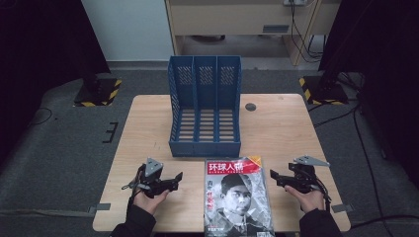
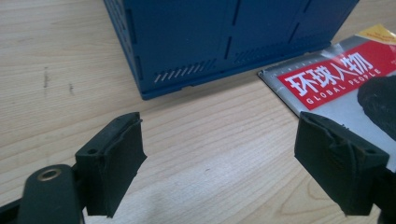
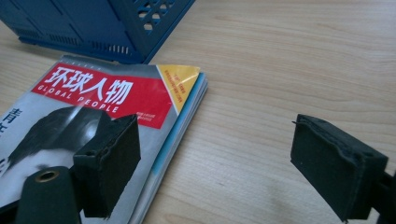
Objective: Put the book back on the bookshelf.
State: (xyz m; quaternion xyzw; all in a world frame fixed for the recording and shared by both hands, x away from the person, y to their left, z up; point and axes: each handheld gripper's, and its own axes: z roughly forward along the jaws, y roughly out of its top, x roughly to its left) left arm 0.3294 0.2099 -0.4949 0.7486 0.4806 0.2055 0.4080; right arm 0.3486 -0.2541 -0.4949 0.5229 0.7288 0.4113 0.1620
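So the biggest thing here is the wooden table, light grain, sitting on a grey carpeted floor. On it, toward the far middle, there's a blue file rack with three slots, all of them open toward the person and slatted at the bottom. In the left gripper view its solid blue front wall stands just beyond the jaws.

Right in front of the rack, at the near edge of the table, lies a magazine, flat, cover up, with a red title band and a black-and-white portrait. Its top edge is just beside the rack's base, can't tell if they actually touch. In the right gripper view the magazine has a yellow corner flash and you can see the page stack along its side.

The left gripper is held low over the table to the left of the magazine, jaws spread wide with bare wood between them. The right gripper is on the other side of the magazine, also spread wide, nothing between the jaws; its one jaw sits over the cover's edge in its own view.
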